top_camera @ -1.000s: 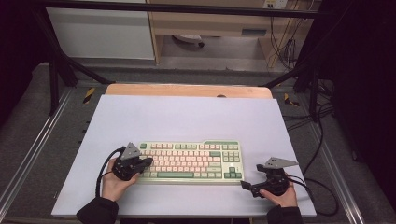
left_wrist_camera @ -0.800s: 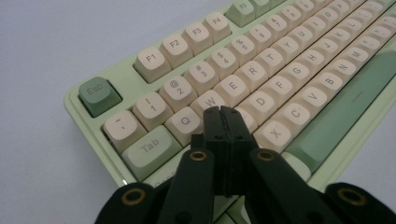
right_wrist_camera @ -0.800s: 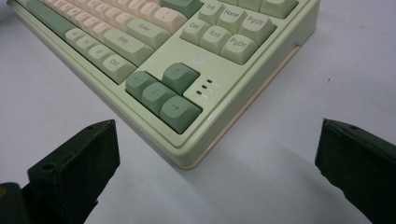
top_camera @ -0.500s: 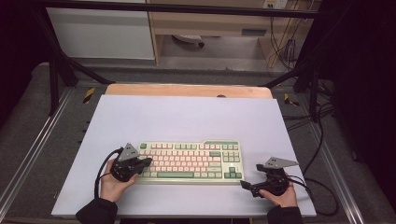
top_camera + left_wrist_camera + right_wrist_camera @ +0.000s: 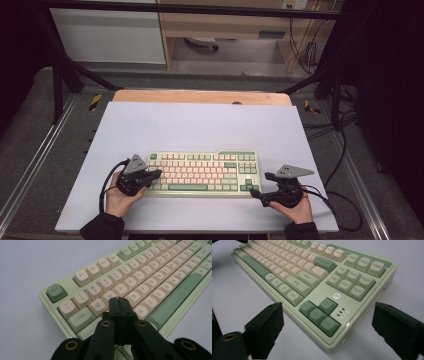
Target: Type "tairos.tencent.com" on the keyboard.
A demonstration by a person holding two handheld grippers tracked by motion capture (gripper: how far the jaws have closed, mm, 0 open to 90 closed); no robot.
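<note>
The keyboard (image 5: pixel 202 172) lies straight ahead of both my grippers, its long axis running across me from one hand to the other, near my edge of the table (image 5: pixel 200 125). My left gripper (image 5: pixel 156 174) is the nearer one: its jaws are pressed flat together with nothing between them, and in the left gripper view that closed tip (image 5: pixel 118 300) sits over the left end of the letter block, about at the S key (image 5: pixel 127 298), with W and Q just beyond it. I cannot tell whether the tip touches a keycap or hangs just above.

My right gripper (image 5: pixel 261 185) stands off the keyboard's lower right corner, jaws spread wide and empty; they have just been narrowing a little. In the right gripper view the corner with the arrow keys (image 5: pixel 319 313) points toward me and falls in the gap between the two jaws, with bare table under them.

The keyboard is a pale green case with cream letter keys and darker green modifier, Esc (image 5: pixel 56 292) and navigation keys, and it rests flat.
</note>
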